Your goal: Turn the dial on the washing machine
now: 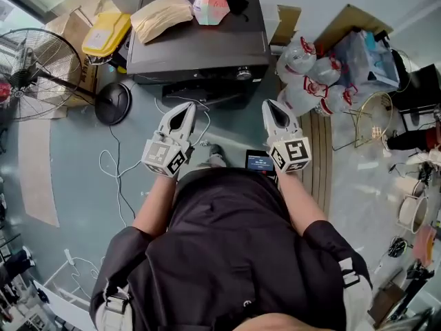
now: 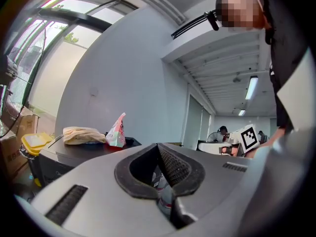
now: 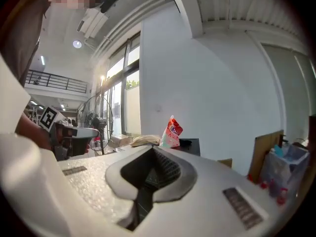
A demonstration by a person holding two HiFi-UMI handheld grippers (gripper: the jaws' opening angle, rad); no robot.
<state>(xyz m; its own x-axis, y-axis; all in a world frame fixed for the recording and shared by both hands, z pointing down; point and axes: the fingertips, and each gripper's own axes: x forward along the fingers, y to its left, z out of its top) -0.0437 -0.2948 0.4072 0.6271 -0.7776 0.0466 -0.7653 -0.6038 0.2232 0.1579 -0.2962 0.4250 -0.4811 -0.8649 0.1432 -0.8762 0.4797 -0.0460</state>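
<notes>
The washing machine (image 1: pixel 200 47) is a dark box at the top centre of the head view. Its round silver dial (image 1: pixel 242 74) sits on the front edge, towards the right. My left gripper (image 1: pixel 185 109) hovers below the front panel, left of the dial, with its jaws shut and nothing held. My right gripper (image 1: pixel 274 107) hangs a little below and right of the dial, apart from it, jaws shut and empty. In the left gripper view the left gripper's tips (image 2: pixel 158 146) meet; in the right gripper view the right gripper's tips (image 3: pixel 152 148) meet too. Neither gripper view shows the dial.
On the machine's lid lie a beige bundle (image 1: pixel 160 16) and a pink pouch (image 1: pixel 210 2). A yellow container (image 1: pixel 107 33) and a standing fan (image 1: pixel 41 74) are to the left. Packed water bottles (image 1: pixel 313 81) stand to the right. White cables (image 1: pixel 114 164) trail on the floor.
</notes>
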